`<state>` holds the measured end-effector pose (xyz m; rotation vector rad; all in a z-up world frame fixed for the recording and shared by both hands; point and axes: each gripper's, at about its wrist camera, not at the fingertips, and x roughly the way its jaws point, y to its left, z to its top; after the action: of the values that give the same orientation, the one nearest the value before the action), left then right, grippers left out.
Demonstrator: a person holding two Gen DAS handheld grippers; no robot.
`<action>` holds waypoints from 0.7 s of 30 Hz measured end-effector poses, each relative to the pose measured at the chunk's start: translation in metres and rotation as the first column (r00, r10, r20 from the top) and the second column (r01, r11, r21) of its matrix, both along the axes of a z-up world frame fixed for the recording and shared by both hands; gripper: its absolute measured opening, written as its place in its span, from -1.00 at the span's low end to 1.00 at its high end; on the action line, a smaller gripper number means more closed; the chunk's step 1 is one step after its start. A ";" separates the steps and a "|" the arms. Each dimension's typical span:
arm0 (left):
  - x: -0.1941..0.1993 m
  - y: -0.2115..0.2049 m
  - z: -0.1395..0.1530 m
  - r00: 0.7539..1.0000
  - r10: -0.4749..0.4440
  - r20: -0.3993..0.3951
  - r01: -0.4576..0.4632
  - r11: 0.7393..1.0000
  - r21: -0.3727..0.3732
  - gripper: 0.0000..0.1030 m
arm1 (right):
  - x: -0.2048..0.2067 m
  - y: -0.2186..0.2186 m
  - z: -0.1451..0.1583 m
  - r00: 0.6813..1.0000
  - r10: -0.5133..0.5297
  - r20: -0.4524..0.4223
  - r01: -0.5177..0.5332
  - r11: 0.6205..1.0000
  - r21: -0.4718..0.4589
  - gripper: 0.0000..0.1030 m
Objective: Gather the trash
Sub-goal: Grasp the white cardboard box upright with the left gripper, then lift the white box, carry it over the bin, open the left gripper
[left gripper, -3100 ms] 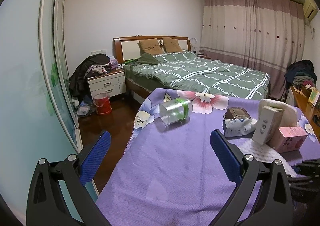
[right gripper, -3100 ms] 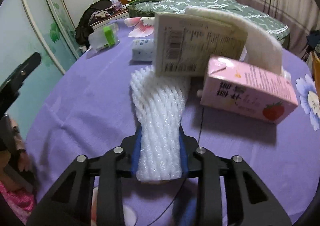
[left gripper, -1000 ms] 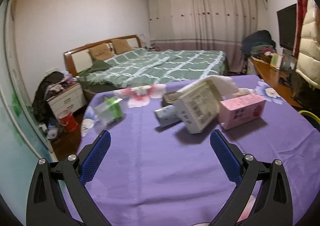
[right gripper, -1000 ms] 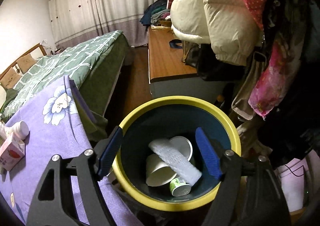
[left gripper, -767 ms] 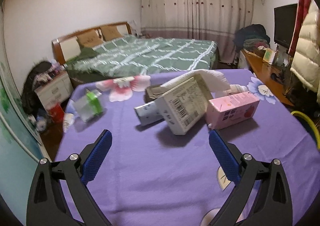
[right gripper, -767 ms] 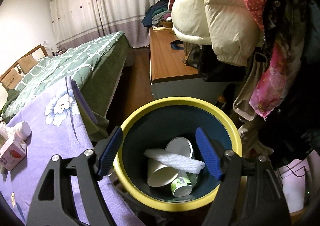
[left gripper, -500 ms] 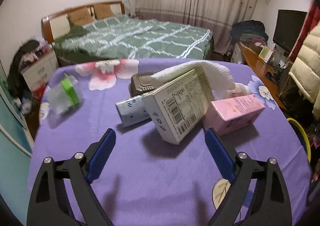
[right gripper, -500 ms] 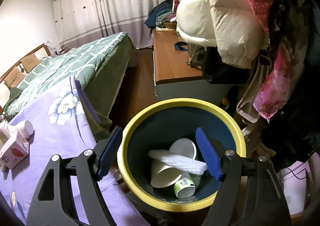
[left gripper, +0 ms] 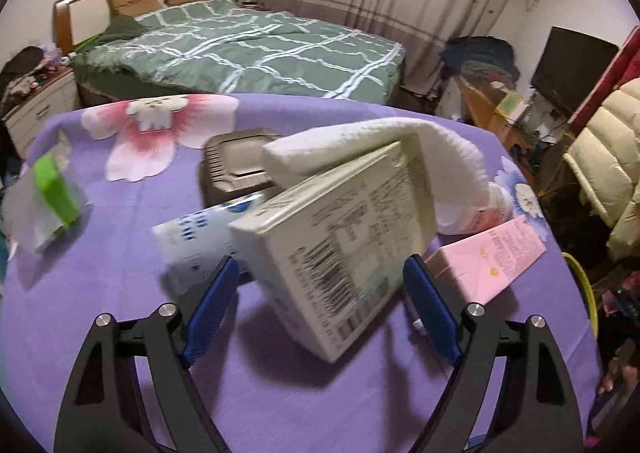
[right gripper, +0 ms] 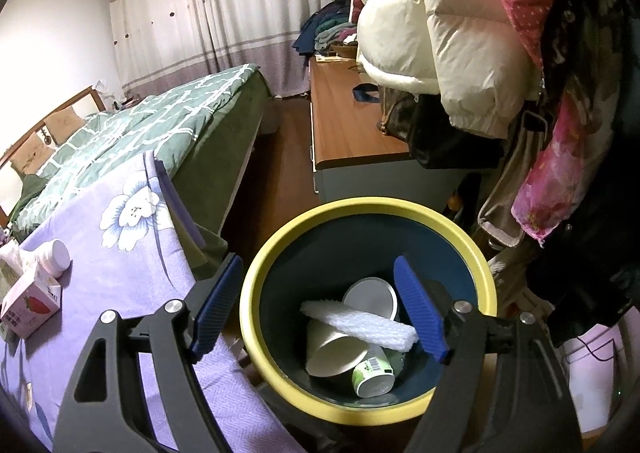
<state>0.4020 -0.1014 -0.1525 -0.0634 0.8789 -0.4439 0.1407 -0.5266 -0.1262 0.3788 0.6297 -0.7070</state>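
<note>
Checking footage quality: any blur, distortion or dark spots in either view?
Left wrist: fisheye bending, black corners, motion smear on the cream carton and clear bottle. Right wrist: sharp; trash bin interior shadowed, hanging clothes dark.

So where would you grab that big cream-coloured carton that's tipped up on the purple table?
Probably across the cream carton's two broad faces near its raised lower end, coming from the front as the left gripper is now, jaws closing around it: that end is clear.

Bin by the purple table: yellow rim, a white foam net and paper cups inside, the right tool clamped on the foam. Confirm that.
Wrong on the tool. In the right wrist view the right tool hangs open above the bin; the foam net lies loose on the paper cups.
</note>
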 end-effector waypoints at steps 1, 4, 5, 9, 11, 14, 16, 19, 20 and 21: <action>0.001 -0.002 0.000 1.000 -0.015 -0.001 0.015 1.000 -0.014 0.41 | 0.000 0.000 0.000 1.000 0.000 0.000 0.000 1.000 0.000 0.43; 0.002 -0.007 0.001 0.999 -0.035 0.013 0.035 0.999 -0.023 0.14 | 0.000 0.000 0.000 1.000 0.001 0.000 -0.001 1.000 0.002 0.43; 0.000 -0.008 0.002 0.999 -0.039 0.022 0.039 0.999 -0.018 0.09 | 0.000 0.000 0.000 1.000 0.001 -0.001 -0.001 1.000 0.003 0.43; -0.018 -0.012 0.012 0.997 -0.042 0.063 0.040 0.999 0.037 -0.29 | 0.000 0.001 0.000 1.000 0.002 0.002 -0.002 1.000 -0.004 0.43; -0.030 -0.014 0.018 0.995 -0.040 0.088 0.035 0.998 0.052 -0.35 | 0.000 0.001 0.000 1.000 0.003 0.003 -0.003 1.000 -0.006 0.43; -0.054 -0.011 0.032 0.990 -0.032 0.140 0.022 0.997 0.076 -0.39 | 0.000 0.002 -0.001 1.000 0.005 0.008 -0.005 1.000 -0.007 0.43; -0.069 -0.009 0.039 0.985 -0.035 0.171 0.019 0.996 0.092 -0.41 | -0.001 0.003 0.000 1.000 0.005 0.009 -0.005 1.000 -0.008 0.43; -0.096 -0.008 0.051 0.975 -0.051 0.218 0.020 0.990 0.140 -0.41 | -0.001 0.004 0.001 1.000 0.008 0.011 -0.008 1.000 -0.015 0.43; -0.103 -0.005 0.054 0.972 -0.058 0.226 0.024 0.988 0.149 -0.41 | -0.001 0.004 0.001 1.000 0.009 0.012 -0.008 1.000 -0.019 0.43; -0.112 -0.004 0.058 0.970 -0.069 0.232 0.032 0.987 0.160 -0.41 | -0.001 0.004 0.002 1.000 0.009 0.012 -0.008 1.000 -0.021 0.43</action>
<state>0.2899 -0.1055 -0.0947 0.1536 0.6779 -0.4194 0.1395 -0.5225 -0.1246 0.3605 0.6118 -0.7022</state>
